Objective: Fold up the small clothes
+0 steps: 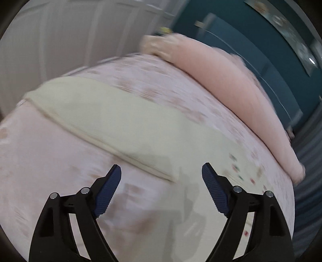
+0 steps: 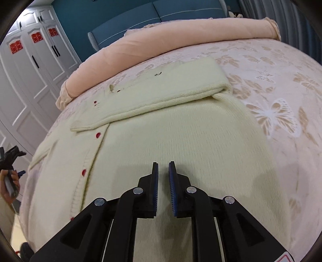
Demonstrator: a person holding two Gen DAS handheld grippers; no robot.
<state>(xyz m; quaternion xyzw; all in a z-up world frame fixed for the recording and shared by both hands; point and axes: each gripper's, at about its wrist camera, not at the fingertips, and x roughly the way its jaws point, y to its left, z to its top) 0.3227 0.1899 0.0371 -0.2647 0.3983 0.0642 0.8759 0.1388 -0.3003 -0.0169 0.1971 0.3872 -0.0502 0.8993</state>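
A cream knitted cardigan with red buttons lies flat on the pink bed cover, one sleeve folded across its upper part. My right gripper hovers just above the cardigan's body, its jaws nearly closed with a narrow gap and nothing between them. In the blurred left wrist view the cardigan shows as a pale band ahead. My left gripper is open and empty, above the bed cover just short of the cardigan's edge. The left gripper also shows at the far left of the right wrist view, held in a hand.
A rolled peach blanket lies along the bed's far side, also in the left wrist view. A teal headboard is behind it. White wardrobe doors stand to the left. The patterned bed cover extends right.
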